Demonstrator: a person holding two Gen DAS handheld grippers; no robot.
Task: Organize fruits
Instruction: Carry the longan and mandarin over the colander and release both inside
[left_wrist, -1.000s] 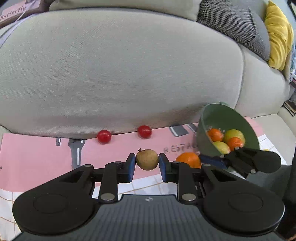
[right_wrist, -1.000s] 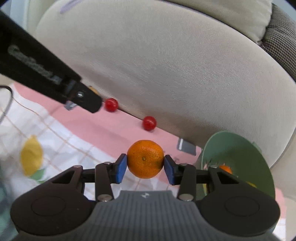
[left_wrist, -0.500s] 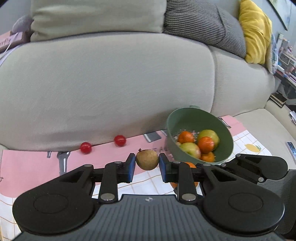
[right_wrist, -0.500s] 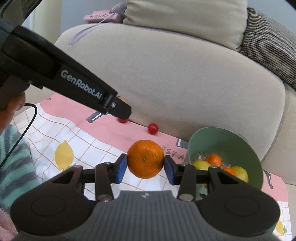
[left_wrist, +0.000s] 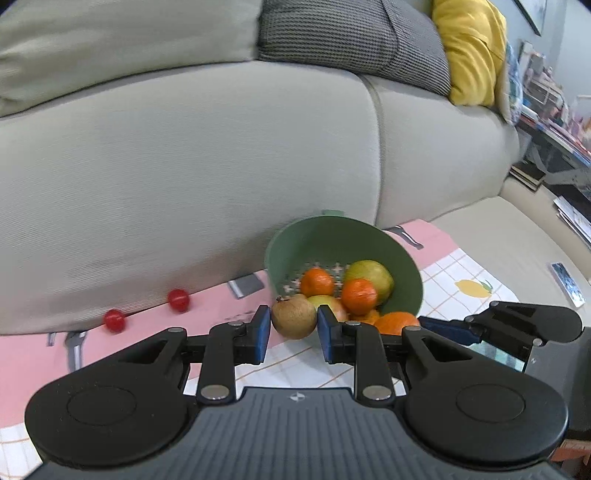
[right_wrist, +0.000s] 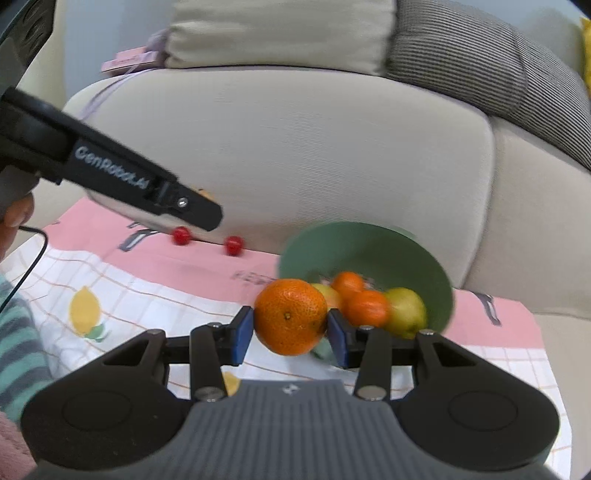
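My left gripper is shut on a small brown round fruit, held just in front of the green bowl. The bowl holds several oranges and green apples. My right gripper is shut on a large orange, held above the cloth at the near left of the green bowl. That orange and the right gripper's arm also show at the right of the left wrist view. Two small red fruits lie on the pink cloth against the sofa.
A beige sofa rises right behind the cloth, with grey and yellow cushions on top. The cloth is pink at the back, white checked with lemons in front. The left gripper's body crosses the left of the right wrist view.
Both grippers have lifted and pulled back while moving toward the bowl with their fruits. The bowl now sits nearer the middle of both views.
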